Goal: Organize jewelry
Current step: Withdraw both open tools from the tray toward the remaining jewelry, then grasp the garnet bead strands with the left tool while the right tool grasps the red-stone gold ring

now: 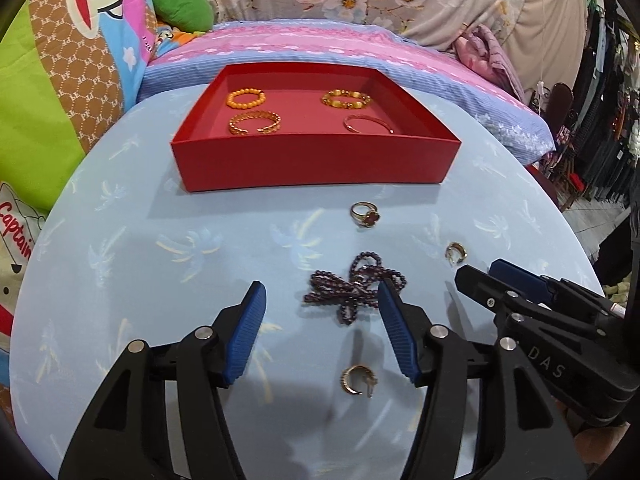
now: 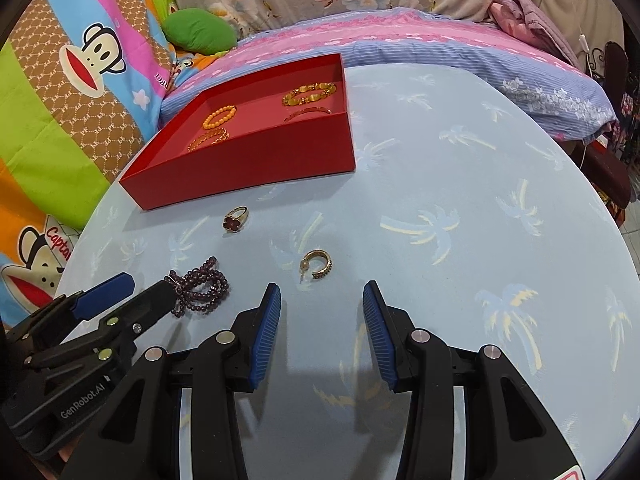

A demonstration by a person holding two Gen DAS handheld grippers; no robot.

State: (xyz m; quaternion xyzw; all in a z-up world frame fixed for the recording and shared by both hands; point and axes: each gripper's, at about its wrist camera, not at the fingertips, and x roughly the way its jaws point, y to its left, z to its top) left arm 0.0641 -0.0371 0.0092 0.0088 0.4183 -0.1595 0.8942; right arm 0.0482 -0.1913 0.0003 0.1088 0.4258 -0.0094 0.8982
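Here the red tray point(image 1: 312, 168) serves as the landmark: it sits at the far side of the table point(image 1: 160, 240) and already holds four bracelets, an orange beaded one point(image 1: 245, 99), a chunky gold one point(image 1: 345, 98), a gold chain cuff point(image 1: 253, 123) and a thin bangle point(image 1: 368, 124). On the near side of the tray four loose pieces lie on the blue cloth: a gold ring with a dark red flower point(image 1: 364, 215) just in front of the tray wall, a purple bead bracelet point(image 1: 354, 288) nearer the camera, and two gold hoop earrings, one point(image 1: 456, 253) off to the right of the beads and one point(image 1: 359, 380) nearest of all.

The left gripper point(image 1: 322, 304) hovers with its fingers apart and nothing between them; the right-hand pad overlaps the edge of the bead tangle in view, though contact cannot be told. The right gripper point(image 2: 322, 304) also stands with fingers apart and empty, the right-side hoop point(image 2: 317, 265) just ahead of its tips.

The step looks like a two-handed approach, beads for the left, hoop for the right. To do it well, the left should centre over the thickest knot of beads so the loops lift together rather than trailing. The right should come down squarely on the hoop's band, since a thin curved piece may skid on the cloth if pinched off-centre. Both then carry to a bare part of the tray floor, clear of the bracelets.
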